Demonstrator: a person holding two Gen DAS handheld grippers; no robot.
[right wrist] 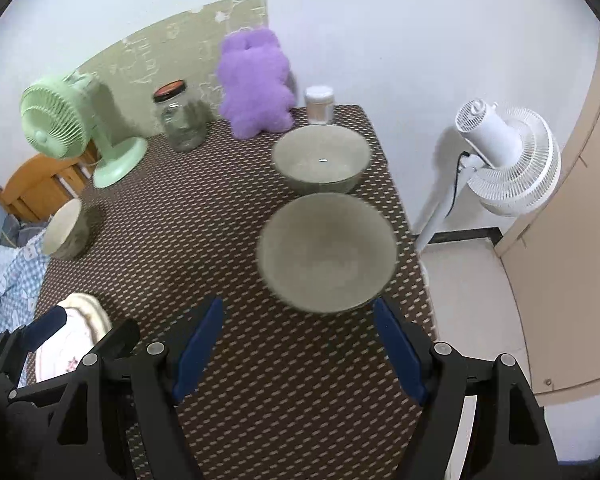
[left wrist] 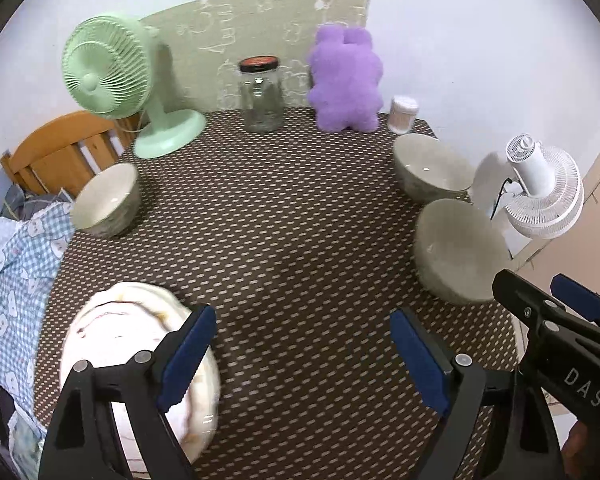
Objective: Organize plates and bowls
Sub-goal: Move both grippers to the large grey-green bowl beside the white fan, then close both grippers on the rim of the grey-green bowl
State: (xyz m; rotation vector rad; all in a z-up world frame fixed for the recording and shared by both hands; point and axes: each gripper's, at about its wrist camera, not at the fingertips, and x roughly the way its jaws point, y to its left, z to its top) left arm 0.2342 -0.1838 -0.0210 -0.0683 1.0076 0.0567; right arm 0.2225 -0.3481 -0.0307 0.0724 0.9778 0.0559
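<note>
Now, scene: brown dotted table (left wrist: pixel 284 240) with three bowls, a stack of plates and clutter along its far edge.
Left tongs (left wrist: pixel 302 354): jaws spread wide, nothing between the blue pads (left wrist: pixel 416 356), only bare table under the gap.
Right tongs (right wrist: pixel 298 346): jaws also spread, nothing pinched; the gap faces the near bowl.
Plates (left wrist: pixel 140 360): pale stack with a faint floral print, lying flat, directly under and beside the left tongs' left finger; blurred, so I cannot tell whether the finger touches them. From the right wrist view the plates (right wrist: pixel 80 320) sit behind the left tongs (right wrist: pixel 72 332), well left of the right tongs.
Near bowl (right wrist: pixel 326 252): grey-green, upright, mouth up, just ahead of the right tongs, slightly right of the gap's centre; the right finger's tip is near its rim. No long axis, it is round. From the left wrist view it (left wrist: pixel 458 256) sits ahead and right, just beyond the right tongs (left wrist: pixel 556 308).
Far bowl (right wrist: pixel 320 158): upright, mouth up, directly beyond the near bowl, rims close, apart or touching I cannot tell.
Left bowl (left wrist: pixel 108 200): upright, at the table's left edge, ahead and left of the left tongs, well apart from the other two.
Far edge: green fan (left wrist: pixel 112 76), jar (left wrist: pixel 260 92), purple plush (left wrist: pixel 346 80), small tub (left wrist: pixel 403 114).
Off the table, right: white fan (right wrist: pixel 508 160).
Off the table, left: checked cloth (left wrist: pixel 16 280), wooden frame (left wrist: pixel 60 152).
</note>
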